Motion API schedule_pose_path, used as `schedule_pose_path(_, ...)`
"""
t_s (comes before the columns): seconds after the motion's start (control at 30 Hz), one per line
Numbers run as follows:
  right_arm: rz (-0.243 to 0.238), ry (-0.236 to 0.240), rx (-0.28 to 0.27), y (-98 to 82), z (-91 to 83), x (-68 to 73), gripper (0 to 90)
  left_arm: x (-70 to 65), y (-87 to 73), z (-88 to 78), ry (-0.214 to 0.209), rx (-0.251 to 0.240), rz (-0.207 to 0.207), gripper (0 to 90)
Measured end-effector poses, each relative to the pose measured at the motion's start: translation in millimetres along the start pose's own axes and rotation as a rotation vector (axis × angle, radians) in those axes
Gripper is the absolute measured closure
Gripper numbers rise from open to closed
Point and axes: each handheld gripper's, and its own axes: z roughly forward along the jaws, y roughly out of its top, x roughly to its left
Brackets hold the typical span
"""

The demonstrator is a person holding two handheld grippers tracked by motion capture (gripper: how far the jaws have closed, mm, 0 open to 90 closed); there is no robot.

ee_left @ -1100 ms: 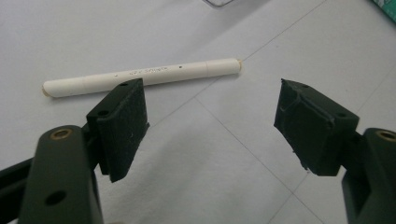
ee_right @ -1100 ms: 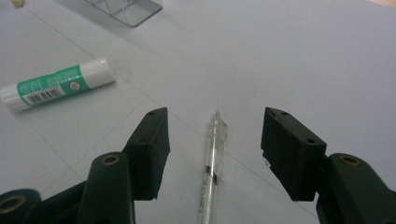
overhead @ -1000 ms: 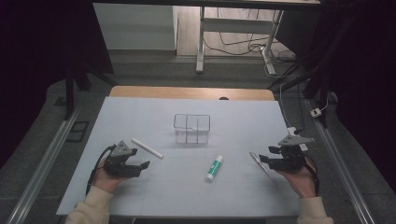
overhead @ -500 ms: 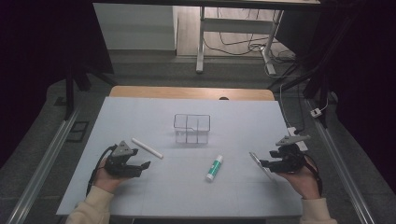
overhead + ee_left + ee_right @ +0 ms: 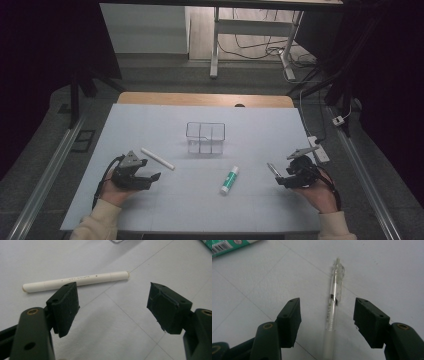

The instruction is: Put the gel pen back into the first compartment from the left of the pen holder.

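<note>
Lengthwise, the clear pen point(image 5: 333, 307) lies between the open right claw point(image 5: 327, 323) jaws.

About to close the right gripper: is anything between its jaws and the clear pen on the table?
Nothing visible. The right gripper is open, with the clear pen lying on the table between its jaws, pads not touching it. The green-and-white tube lies well aside.

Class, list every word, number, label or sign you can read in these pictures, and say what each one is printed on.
White marker: a short line of small print along its barrel, too blurred to read.
Green and white tube: a barcode with tiny digits beneath, too small to read; a round red mark beside it, unreadable.
Clear pen: faint print on the barrel, unreadable.
No text anywhere can be quoted.
</note>
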Motion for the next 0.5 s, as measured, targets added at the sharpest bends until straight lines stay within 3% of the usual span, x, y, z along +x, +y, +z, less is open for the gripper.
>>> schedule_pose_path(0.23, -0.018, -0.018, 0.046, 1.2, 7.9, 3.2, 38.7, 0.4, -0.2, 0.3, 0.001, 0.001, -0.001, 25.6)
schedule_pose_path(0.5, 0.002, -0.046, 0.083, -1.2, 12.5, 0.1, 41.3, 0.7, -0.5, 0.0, 0.001, 0.002, -0.002, 25.6)
